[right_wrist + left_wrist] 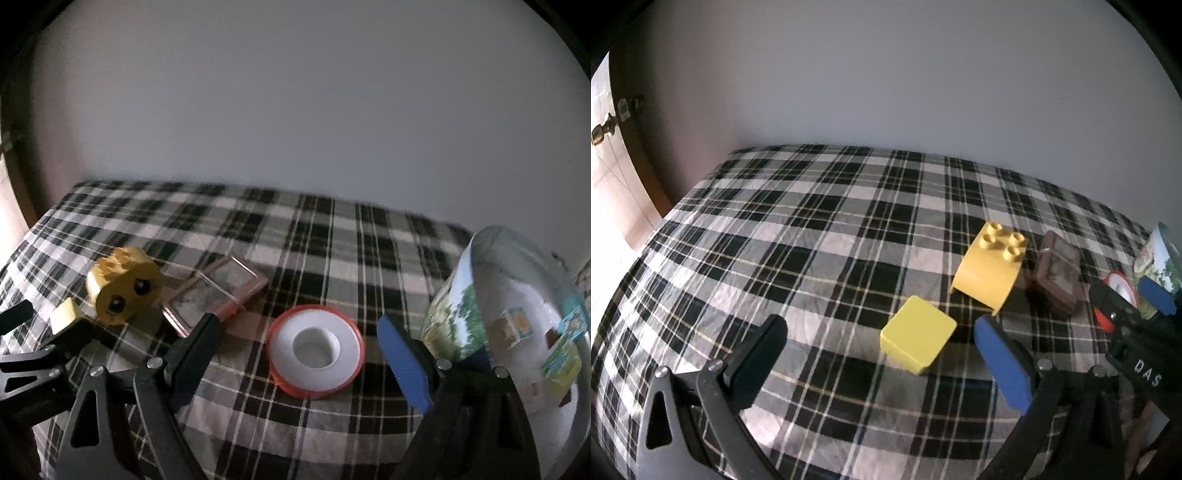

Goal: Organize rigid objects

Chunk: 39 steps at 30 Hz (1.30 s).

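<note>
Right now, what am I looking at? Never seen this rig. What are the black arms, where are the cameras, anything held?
No robot: a person holds a two-finger tool in each hand, with a fisheye camera on each looking along its fingers. The left view shows the left tool open around a plain yellow block, not gripping. The right view shows the right tool open over a red-rimmed tape roll. Also on the plaid cloth: a studded yellow brick, a clear case and a bowl. Nothing is held.

Plaid-covered table (812, 229): yellow cube (918, 341), yellow brick (991, 273), tape roll (316, 352).
</note>
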Motion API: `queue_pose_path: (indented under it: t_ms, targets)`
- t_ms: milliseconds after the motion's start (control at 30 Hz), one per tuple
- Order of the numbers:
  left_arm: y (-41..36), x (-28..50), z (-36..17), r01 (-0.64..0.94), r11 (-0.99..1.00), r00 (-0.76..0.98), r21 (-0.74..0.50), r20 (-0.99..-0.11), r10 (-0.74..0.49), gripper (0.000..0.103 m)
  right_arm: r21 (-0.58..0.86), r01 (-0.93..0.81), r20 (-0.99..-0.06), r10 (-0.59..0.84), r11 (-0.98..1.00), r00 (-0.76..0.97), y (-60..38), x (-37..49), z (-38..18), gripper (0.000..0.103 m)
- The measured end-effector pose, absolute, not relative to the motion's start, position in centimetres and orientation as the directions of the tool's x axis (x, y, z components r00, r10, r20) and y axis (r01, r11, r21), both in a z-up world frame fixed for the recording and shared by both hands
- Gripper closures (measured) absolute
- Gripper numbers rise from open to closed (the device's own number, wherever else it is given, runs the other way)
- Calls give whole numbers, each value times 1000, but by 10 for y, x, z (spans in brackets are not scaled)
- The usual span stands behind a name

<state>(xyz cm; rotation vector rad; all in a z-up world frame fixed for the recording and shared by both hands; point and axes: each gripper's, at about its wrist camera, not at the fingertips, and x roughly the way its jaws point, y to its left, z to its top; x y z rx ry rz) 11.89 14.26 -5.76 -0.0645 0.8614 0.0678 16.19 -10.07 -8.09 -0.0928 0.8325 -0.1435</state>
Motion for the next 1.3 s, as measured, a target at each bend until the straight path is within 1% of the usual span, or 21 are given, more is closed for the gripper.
queue_pose_path:
  t_ms: [100,167,200,233,300,333,367,433,467,500,567,633,667,733,800,867,933,1033,1133,1300]
  targets:
    - [141,126,-66,-74,997,601,-7,-798,39,0,-102,84,-776,-132,991,617,-108,170,-90,19]
    - [148,125,-68,-85,996,595,-39,-803,19,0,-57,87,-818,-96,995,568,-115,176,-98,19]
    - [152,125,-68,-97,994,593,-44,-805,22,2,-47,90,-809,-91,995,581,-115,175,-97,20]
    - [155,124,-68,-109,993,593,-38,-805,34,3,-35,93,-808,-83,995,583,-116,174,-97,22]
    - [158,122,-68,-107,994,598,-38,-801,34,9,-40,101,-806,-91,994,585,-117,172,-96,27]
    - [157,120,-67,-96,995,602,-38,-798,28,11,-50,107,-804,-103,993,586,-117,171,-95,36]
    - [157,118,-67,-85,996,606,-38,-795,21,16,-56,109,-801,-110,992,588,-117,169,-94,46]
    - [155,115,-65,-68,997,614,-39,-790,11,23,-50,103,-799,-102,993,592,-117,166,-92,46]
    - [155,114,-65,-60,997,619,-40,-786,6,32,-48,102,-799,-99,994,593,-117,165,-92,46]
    - [153,112,-63,-47,998,626,-35,-780,2,49,-46,101,-799,-97,994,594,-117,164,-92,46]
    - [149,110,-61,-17,999,633,-32,-774,-14,66,-31,96,-797,-83,995,598,-119,161,-91,46]
    - [147,109,-60,-10,1000,636,-27,-772,-14,70,5,89,-793,-50,996,608,-123,158,-89,46]
    - [148,109,-59,-8,999,639,-42,-769,-27,75,28,84,-788,-30,996,615,-124,155,-88,46]
    - [155,106,-57,-14,994,646,-112,-760,-77,75,50,81,-772,-13,996,636,-128,143,-83,46]
    - [162,107,-56,-20,982,655,-190,-745,-131,75,69,67,-733,5,995,680,-129,131,-74,46]
    - [165,103,-51,-19,975,686,-220,-713,-147,75,75,51,-689,15,996,724,-130,120,-65,46]
    - [161,94,-40,-17,978,737,-208,-664,-128,75,70,28,-638,23,997,770,-127,107,-55,46]
    - [159,87,-29,-23,982,796,-189,-598,-96,75,14,6,-560,3,1000,829,-117,89,-44,46]
    - [160,87,-26,-30,980,815,-197,-572,-90,75,-22,-4,-498,-8,1000,867,-108,80,-35,46]
    - [154,81,-21,-57,987,840,-153,-542,-35,75,-49,9,-434,-29,999,900,-106,69,-26,46]
